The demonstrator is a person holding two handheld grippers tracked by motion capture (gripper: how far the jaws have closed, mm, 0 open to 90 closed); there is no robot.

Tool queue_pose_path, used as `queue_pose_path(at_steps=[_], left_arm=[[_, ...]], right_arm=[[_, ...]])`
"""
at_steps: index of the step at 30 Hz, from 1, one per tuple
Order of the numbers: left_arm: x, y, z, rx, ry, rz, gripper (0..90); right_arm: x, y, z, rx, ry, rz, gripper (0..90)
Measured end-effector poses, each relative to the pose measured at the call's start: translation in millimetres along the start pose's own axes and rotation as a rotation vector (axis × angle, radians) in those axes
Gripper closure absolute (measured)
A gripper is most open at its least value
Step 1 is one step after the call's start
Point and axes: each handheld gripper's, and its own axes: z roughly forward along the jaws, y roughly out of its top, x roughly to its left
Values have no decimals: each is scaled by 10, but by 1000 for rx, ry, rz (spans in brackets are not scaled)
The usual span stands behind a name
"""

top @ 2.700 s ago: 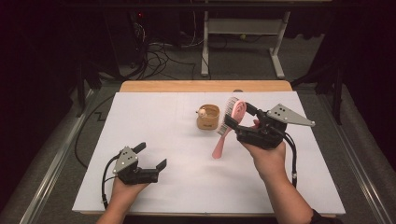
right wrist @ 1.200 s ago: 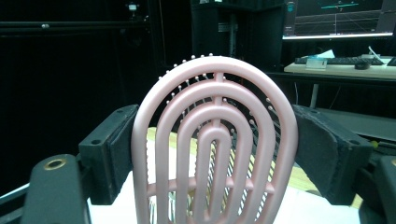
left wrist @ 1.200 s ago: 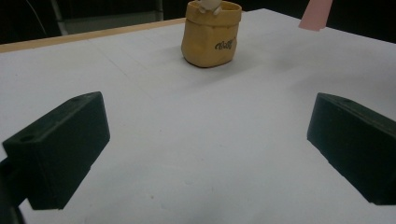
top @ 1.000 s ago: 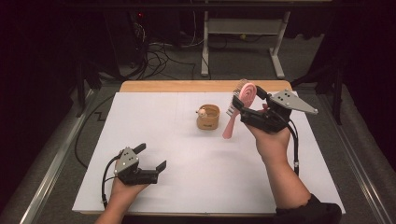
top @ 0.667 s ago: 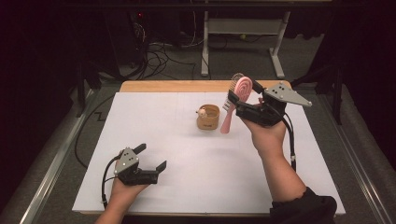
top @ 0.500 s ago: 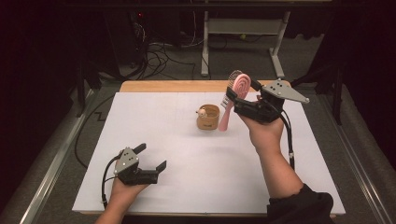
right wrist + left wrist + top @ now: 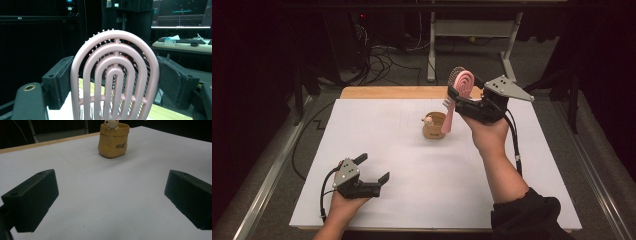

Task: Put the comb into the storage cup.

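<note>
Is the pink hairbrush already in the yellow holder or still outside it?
Outside. The right gripper holds the pink hairbrush upright by its head, handle down beside the yellow holder, not inside its opening.

White sheet-covered worktop with bare wooden strip at far edge. Tangled black cables on grey floor beyond; white metal frame legs. Lit monitor and keyboard on a far desk.

Open white table all round, one tan pot mid-table
</note>
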Motion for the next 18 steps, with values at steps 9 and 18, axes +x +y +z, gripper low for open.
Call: queue_pose_path(at_steps=[9,18], left_arm=[[-2,-7,-3,0,-6,0,0],[-6,-8,0,-3,-12,-3,0]], right_arm=[[11,69,135,-6,-7,-6,207],[-29,21,280,-8,-24,2,207]])
